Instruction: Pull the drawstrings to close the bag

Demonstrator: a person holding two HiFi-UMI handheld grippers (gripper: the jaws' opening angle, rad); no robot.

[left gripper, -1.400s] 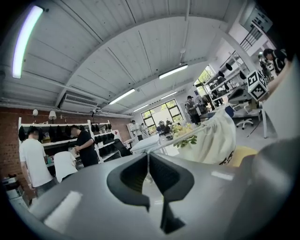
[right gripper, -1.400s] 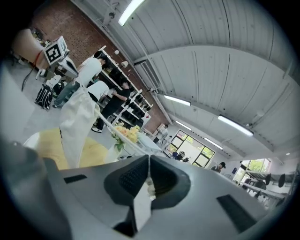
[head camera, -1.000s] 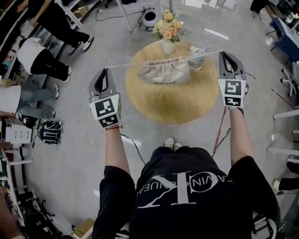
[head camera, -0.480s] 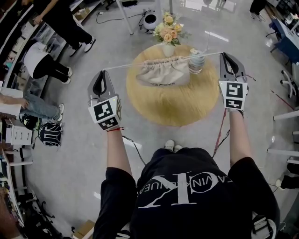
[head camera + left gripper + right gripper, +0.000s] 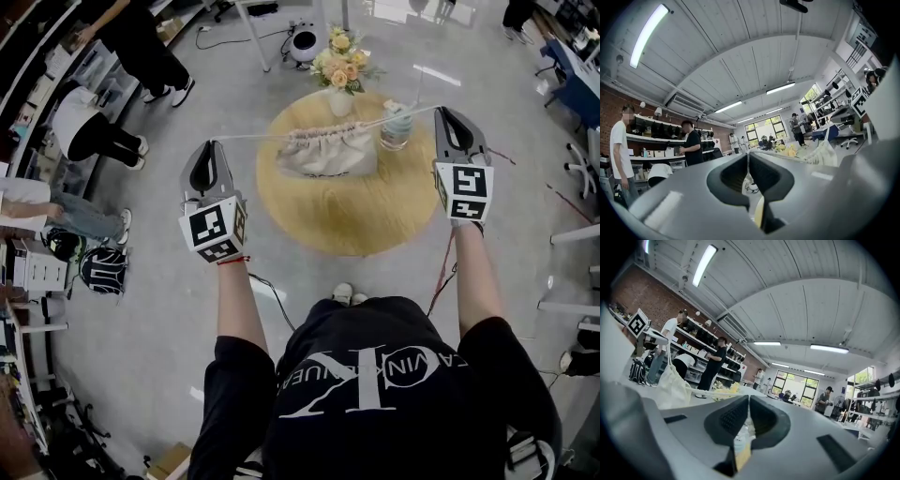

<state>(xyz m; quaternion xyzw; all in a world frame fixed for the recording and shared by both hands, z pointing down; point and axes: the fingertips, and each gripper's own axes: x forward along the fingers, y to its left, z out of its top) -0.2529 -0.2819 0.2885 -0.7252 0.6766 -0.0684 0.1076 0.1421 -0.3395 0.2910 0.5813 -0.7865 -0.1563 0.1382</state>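
At the bottom of the head view are the person's black shirt (image 5: 370, 394) and two bare forearms reaching forward. The left gripper (image 5: 212, 148) sits left of centre and the right gripper (image 5: 442, 112) toward the upper right, well apart from each other. Each gripper's own view shows its fingers (image 5: 729, 176) pressed together, pinching an end of the thin white drawstring (image 5: 262, 136).

The cord runs taut between the two grippers, in a nearly straight line through the gathered top of the bag (image 5: 330, 155). This cream cloth bag hangs from the cord over the far half of the round wooden counter (image 5: 347, 216), its mouth bunched into tight folds.

Just right of the bag stands a cup (image 5: 395, 127). Behind the bag, at the counter's far edge, is a vase of flowers (image 5: 339, 67). Several people (image 5: 94, 127) are on the grey floor at the upper left.
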